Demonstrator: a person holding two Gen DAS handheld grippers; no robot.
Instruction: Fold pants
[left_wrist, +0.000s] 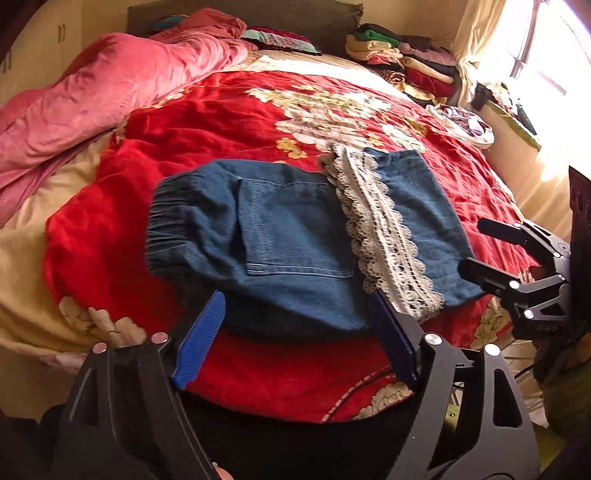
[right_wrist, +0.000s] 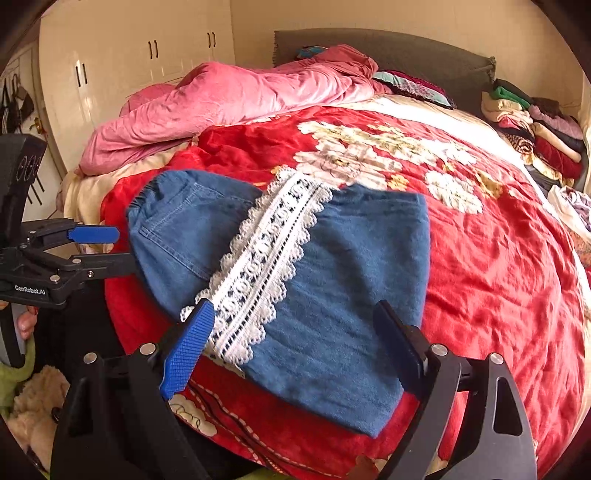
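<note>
With both the left gripper (left_wrist: 295, 339) and right gripper (right_wrist: 295, 350) spread apart and empty, pinch the denim pants' (right_wrist: 332, 288) near edge evenly, then fold toward the bed's (right_wrist: 498, 258) far side.

A bed (right_wrist: 498, 258) covered by a red floral blanket carried folded denim pants (right_wrist: 332, 295) near its front edge — a crumpled pink quilt (right_wrist: 229, 99) and stacked clothes (right_wrist: 535, 133) lay behind.

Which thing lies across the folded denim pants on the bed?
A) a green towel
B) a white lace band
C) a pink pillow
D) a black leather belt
B: a white lace band runs slantwise over the folded denim pants, which lie on the red floral blanket.
</note>
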